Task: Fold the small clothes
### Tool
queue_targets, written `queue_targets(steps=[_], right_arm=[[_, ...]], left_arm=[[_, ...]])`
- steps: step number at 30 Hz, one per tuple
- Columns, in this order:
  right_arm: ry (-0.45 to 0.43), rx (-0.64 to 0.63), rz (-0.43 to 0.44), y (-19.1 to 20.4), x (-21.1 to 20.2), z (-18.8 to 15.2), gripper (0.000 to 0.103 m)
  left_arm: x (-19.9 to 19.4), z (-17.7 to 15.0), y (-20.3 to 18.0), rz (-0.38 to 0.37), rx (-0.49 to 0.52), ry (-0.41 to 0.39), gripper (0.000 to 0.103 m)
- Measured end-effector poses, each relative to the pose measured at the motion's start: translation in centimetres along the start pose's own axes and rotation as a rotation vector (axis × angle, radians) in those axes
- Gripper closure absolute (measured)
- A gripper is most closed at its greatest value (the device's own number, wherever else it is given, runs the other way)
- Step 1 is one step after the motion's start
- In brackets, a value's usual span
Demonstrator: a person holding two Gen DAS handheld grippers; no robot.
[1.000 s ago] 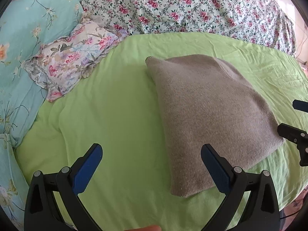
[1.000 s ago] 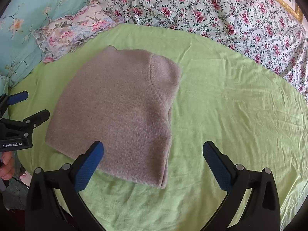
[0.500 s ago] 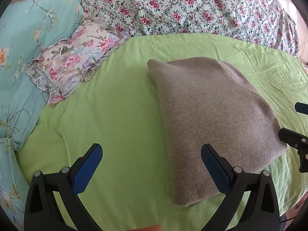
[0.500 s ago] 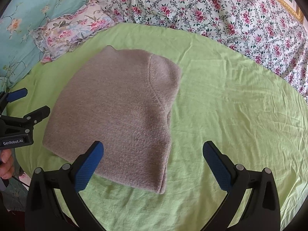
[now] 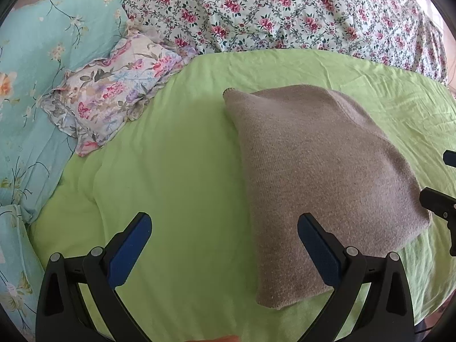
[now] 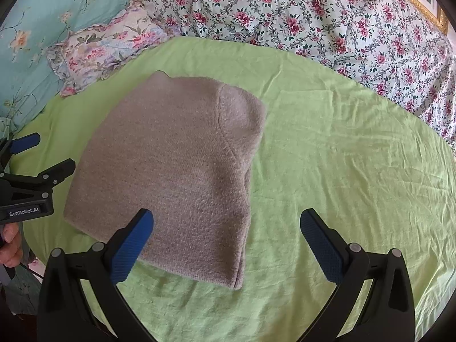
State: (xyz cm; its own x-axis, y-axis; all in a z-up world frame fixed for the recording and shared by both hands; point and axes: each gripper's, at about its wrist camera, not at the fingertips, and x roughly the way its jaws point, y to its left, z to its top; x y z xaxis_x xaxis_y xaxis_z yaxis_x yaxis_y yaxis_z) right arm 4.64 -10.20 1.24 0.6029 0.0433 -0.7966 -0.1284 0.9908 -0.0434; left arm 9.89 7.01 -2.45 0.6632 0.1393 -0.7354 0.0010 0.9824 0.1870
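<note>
Both tongs have backed off slightly; left gripper (image 5: 223,252) and right gripper (image 6: 226,249) gape wide, empty, flanking the folded grey sweater (image 6: 171,171) lying lengthwise away between them.

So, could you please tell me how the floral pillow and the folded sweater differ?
The floral pillow is multicoloured with a ruffled edge; the sweater is plain grey-brown knit. The pillow lies at the green sheet's far-left edge, against other bedding; the sweater lies mid-sheet, apart from it. Neither is gripped.
</note>
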Motion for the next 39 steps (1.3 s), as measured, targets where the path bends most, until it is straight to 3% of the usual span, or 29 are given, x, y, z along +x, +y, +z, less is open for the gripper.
queue_targets(steps=[39], right_arm=[[-0.03, -0.001, 0.0, 1.3, -1.2, 0.8, 0.0]], left_arm=[[-1.5, 0.3, 0.0, -0.015, -0.01, -0.023, 0.001]])
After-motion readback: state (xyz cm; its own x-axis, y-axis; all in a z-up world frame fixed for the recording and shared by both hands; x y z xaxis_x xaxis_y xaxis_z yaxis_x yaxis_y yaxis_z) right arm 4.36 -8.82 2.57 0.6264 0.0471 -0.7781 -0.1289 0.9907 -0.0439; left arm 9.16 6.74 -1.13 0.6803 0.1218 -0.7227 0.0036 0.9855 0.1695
